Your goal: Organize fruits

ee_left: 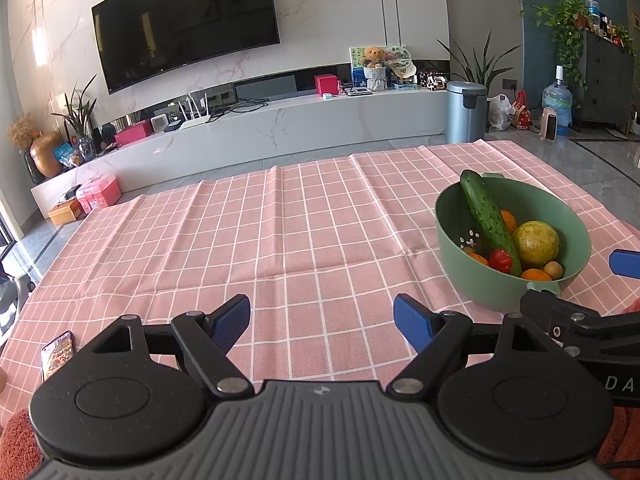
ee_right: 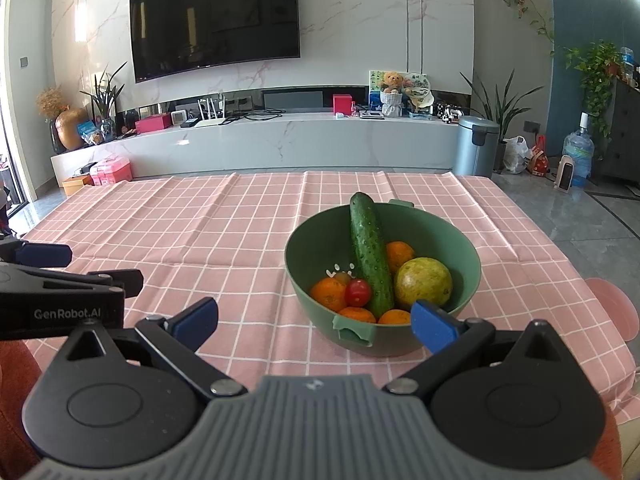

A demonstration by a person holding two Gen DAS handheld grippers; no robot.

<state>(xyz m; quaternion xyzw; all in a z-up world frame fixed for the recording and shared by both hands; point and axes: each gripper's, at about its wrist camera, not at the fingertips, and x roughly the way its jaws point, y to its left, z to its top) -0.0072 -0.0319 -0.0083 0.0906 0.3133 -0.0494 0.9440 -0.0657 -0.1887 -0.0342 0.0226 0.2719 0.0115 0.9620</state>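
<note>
Two grippers are in your hands, and both stand with their blue-padded fingers spread wide and nothing between them. Your left gripper [ee_left: 322, 322] hovers over bare pink checked tablecloth [ee_left: 240, 240], well to the left of the green bowl [ee_left: 496, 292]; your right gripper [ee_right: 314, 322] sits just in front of that bowl [ee_right: 384, 340], with its right fingertip overlapping the near rim from the camera's angle, though you cannot tell whether it touches. All the produce lies inside the bowl: a cucumber [ee_right: 370, 252] leans lengthwise with its far end poking above the back rim, a large yellow-green round fruit [ee_right: 423, 282] rests just right of it, and a cherry tomato [ee_right: 358, 292] sits against its left side. Several oranges cluster around these, one [ee_right: 329, 294] left of the tomato, one [ee_right: 399, 255] behind the yellow-green fruit, and two at the near wall. From your left wrist view, a small tan round fruit [ee_left: 553, 269] shows at the near right of the bowl's contents. A smartphone [ee_left: 58, 354] lies on the cloth far to the left of the bowl, screen lit.
</note>
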